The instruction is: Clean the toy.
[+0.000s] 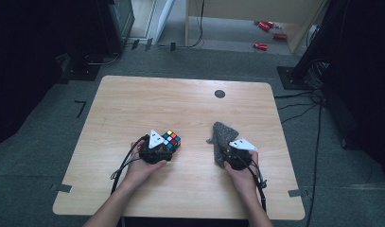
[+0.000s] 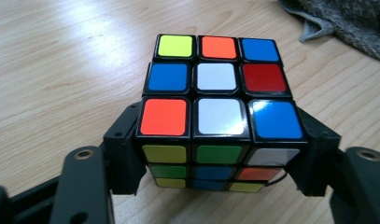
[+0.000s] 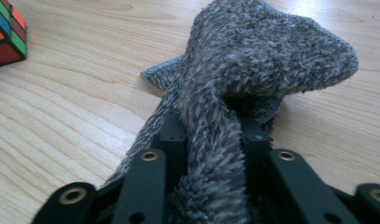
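Observation:
A scrambled Rubik's cube (image 1: pixel 171 140) rests on the wooden table (image 1: pixel 180 104) left of centre. My left gripper (image 1: pixel 168 146) holds it from the near side. In the left gripper view both black jaws touch the lower sides of the cube (image 2: pixel 215 107), so the left gripper (image 2: pixel 220 154) is shut on it. A fuzzy grey cloth (image 1: pixel 222 135) lies bunched right of centre. My right gripper (image 1: pixel 229 152) is shut on its near end. The right gripper view shows a fold of the cloth (image 3: pixel 253 60) pinched between the jaws of the right gripper (image 3: pixel 213 135), with the cube (image 3: pixel 5 32) at the far left.
A small black round cap (image 1: pixel 220 93) is set into the tabletop near its far edge. Grey carpet surrounds the table, with dark equipment (image 1: pixel 109 23) at the back left. Cables (image 1: pixel 313 94) run at the right. Red items (image 1: pixel 263 26) lie on the floor beyond.

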